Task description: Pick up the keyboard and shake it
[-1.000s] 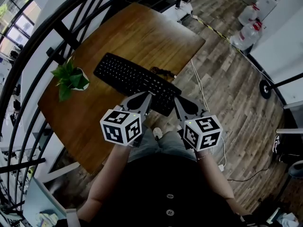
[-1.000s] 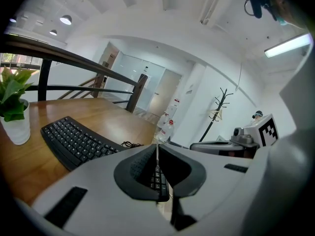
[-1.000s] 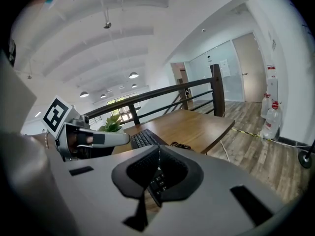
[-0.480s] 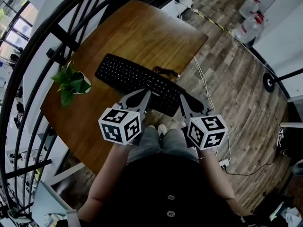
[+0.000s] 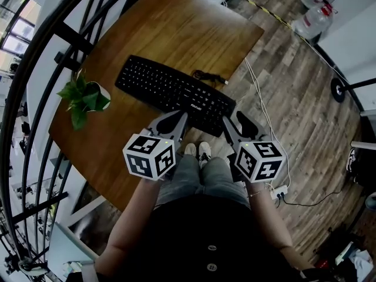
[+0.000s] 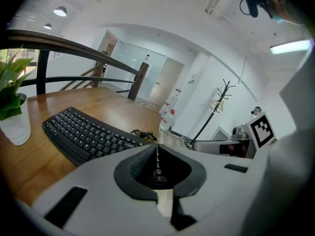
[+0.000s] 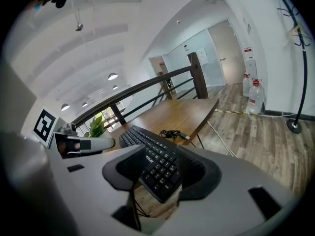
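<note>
A black keyboard (image 5: 176, 94) lies flat on the round wooden table (image 5: 176, 34), its right end near the table's front edge. My left gripper (image 5: 181, 120) is shut and empty, its tips at the keyboard's near edge; in the left gripper view the keyboard (image 6: 86, 135) stretches off to the left of the jaws. My right gripper (image 5: 236, 120) is at the keyboard's right end and its jaws are opening. In the right gripper view that end of the keyboard (image 7: 158, 167) shows between the spread jaws, and the pads do not press on it.
A potted plant (image 5: 85, 97) stands left of the keyboard. A coiled black cable (image 5: 208, 76) lies behind it. A dark curved railing (image 5: 53, 34) borders the table's far left. Water bottles (image 5: 312, 22) stand on the wood floor at upper right. The person's feet (image 5: 198, 150) are below the table edge.
The right gripper's jaws have spread apart from shut. Both grippers stay at the keyboard's near edge while the head view has shifted a little.
</note>
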`<state>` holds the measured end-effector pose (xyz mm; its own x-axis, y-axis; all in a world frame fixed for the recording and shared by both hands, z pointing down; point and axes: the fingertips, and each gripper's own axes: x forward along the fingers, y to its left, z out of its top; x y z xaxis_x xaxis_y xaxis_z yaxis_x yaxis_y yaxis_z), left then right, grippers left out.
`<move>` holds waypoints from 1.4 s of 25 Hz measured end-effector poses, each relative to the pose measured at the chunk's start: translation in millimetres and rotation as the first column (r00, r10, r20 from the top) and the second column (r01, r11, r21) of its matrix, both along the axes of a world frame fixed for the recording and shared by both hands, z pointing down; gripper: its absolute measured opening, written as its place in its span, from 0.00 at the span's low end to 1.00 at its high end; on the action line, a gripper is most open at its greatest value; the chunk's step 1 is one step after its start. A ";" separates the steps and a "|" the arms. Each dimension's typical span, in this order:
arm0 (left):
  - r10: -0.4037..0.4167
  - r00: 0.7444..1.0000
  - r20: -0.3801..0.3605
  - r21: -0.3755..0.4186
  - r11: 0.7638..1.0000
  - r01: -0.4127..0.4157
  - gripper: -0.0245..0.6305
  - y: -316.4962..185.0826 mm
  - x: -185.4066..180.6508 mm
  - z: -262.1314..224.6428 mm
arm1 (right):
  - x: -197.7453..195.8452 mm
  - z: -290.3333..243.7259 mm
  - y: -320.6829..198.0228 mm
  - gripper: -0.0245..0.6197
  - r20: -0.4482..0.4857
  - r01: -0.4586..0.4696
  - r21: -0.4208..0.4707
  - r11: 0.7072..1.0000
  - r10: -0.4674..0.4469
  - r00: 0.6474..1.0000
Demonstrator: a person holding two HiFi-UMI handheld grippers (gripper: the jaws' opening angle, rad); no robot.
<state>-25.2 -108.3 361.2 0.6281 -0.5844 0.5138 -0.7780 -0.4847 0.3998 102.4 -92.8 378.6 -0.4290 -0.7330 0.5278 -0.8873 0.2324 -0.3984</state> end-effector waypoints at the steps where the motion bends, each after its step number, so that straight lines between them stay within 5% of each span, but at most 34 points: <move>1: 0.003 1.000 0.004 -0.008 1.000 -0.003 0.07 1.9 0.4 3.1 | 0.9 3.6 1.4 0.34 0.021 -0.009 -0.013 1.000 0.009 1.000; 10: 0.081 0.995 -0.064 -0.076 0.993 -0.086 0.07 13.0 3.8 28.3 | 11.1 56.3 6.1 0.42 0.248 -0.113 -0.163 0.980 0.152 0.957; 20: 0.079 0.992 -0.094 -0.133 0.987 -0.092 0.07 20.9 4.4 54.6 | -7.7 107.7 -3.1 0.44 0.529 -0.175 -0.337 0.925 0.340 0.778; 22: 0.073 0.993 -0.097 -0.149 0.985 -0.087 0.07 22.9 2.8 59.5 | -16.4 110.9 -7.5 0.44 0.583 -0.148 -0.347 0.926 0.337 0.739; 35: 0.036 0.993 -0.113 -0.146 0.988 -0.053 0.07 15.2 -6.8 66.8 | -36.7 114.7 -21.7 0.36 0.724 -0.063 -0.241 0.969 0.223 0.653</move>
